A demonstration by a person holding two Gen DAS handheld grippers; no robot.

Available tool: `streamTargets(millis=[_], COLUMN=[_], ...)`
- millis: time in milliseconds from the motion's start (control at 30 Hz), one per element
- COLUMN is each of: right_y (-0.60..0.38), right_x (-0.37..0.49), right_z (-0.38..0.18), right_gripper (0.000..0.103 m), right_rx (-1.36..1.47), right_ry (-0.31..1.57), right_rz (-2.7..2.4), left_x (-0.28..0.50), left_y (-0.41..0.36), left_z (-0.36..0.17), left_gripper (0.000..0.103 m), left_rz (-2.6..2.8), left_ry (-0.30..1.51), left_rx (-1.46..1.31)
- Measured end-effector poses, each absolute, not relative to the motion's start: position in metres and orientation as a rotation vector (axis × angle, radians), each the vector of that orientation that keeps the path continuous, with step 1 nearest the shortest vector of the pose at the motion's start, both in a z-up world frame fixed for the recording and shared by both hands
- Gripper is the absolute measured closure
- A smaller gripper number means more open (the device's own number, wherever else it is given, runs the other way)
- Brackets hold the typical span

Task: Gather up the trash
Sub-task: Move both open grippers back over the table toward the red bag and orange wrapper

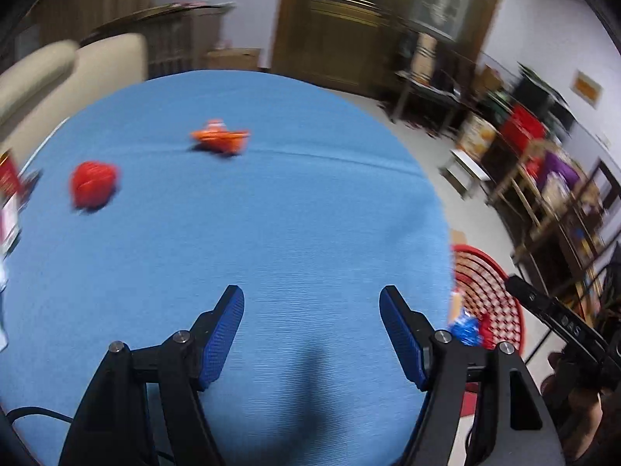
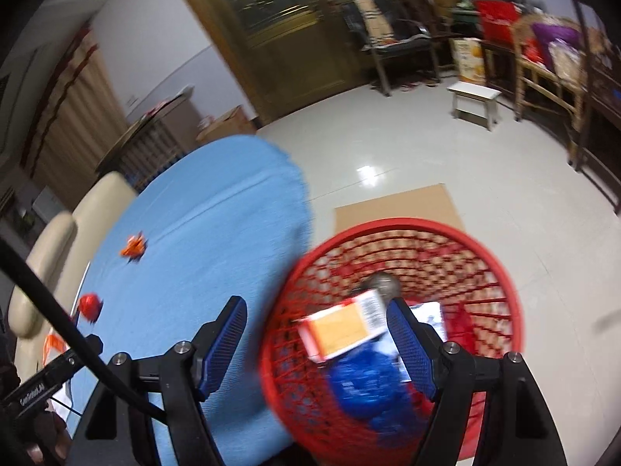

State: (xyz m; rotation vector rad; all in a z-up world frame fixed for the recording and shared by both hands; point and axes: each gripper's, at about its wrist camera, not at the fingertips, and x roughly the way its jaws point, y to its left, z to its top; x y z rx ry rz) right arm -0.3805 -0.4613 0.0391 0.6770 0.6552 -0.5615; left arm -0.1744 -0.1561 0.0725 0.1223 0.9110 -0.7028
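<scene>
Trash in two places: on the blue tablecloth (image 1: 271,213) and inside the red basket (image 2: 500,268).

On the cloth, seen from the left wrist: a red crumpled piece (image 1: 93,188) toward the left side, and an orange wrapper (image 1: 220,140) farther back, near the middle. Both lying apart from each other and well away from the fingers. In the right wrist view the same two pieces small at the left, the orange wrapper (image 2: 134,247) behind, the red crumpled piece (image 2: 90,305) nearer.

Inside the basket, seen from the right wrist: an orange and white carton (image 2: 341,330) lying tilted on top, a blue crumpled bag (image 2: 363,384) under it, a grey ball-like piece (image 2: 382,285) behind, more red and white packaging to the right, blurred. Basket standing on the floor just beside the table edge, partly on a brown cardboard sheet (image 2: 396,204).

Left gripper (image 1: 311,334) over the near part of the cloth, jaws spread apart, nothing between the blue pads, only bare cloth below. At the right edge of this view, part of the basket (image 1: 493,291) and a bit of blue bag (image 1: 465,330).

Right gripper (image 2: 316,343) above the basket rim and table edge, jaws also spread apart, nothing pressed between the pads; carton seen below between the fingers, not touching them.

A beige sofa (image 1: 46,77) behind the table. A white stool (image 2: 475,103) on the grey floor, far from the basket.
</scene>
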Motion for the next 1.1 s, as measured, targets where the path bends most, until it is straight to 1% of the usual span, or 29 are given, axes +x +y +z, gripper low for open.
streamTargets(millis=[233,533,867,1100], right_y=[-0.412,-0.365,-0.332,-0.336], right_x=[-0.336,-0.282,-0.255,-0.249], right_z=[0.046,0.048,0.038,0.039], right_gripper=[0.025,0.026,0.026,0.026], right_rx=[0.573,0.463,0.412,0.428], right_ry=[0.718,0.796,0.853,0.846], right_rz=[-0.465,-0.357,-0.264,-0.256], left_x=[-0.14,-0.107,-0.021,0.041], left_y=[-0.08,-0.027,-0.043,-0.071], left_z=[0.062,0.049,0.063,0.047], left_gripper=[0.03,0.03,0.029,0.029], left_rz=[-0.538,-0.405,-0.336,-0.258], left_ry=[0.921,0.926,0.897,0.934], left_rx=[-0.014,-0.104,-0.146,-0.12])
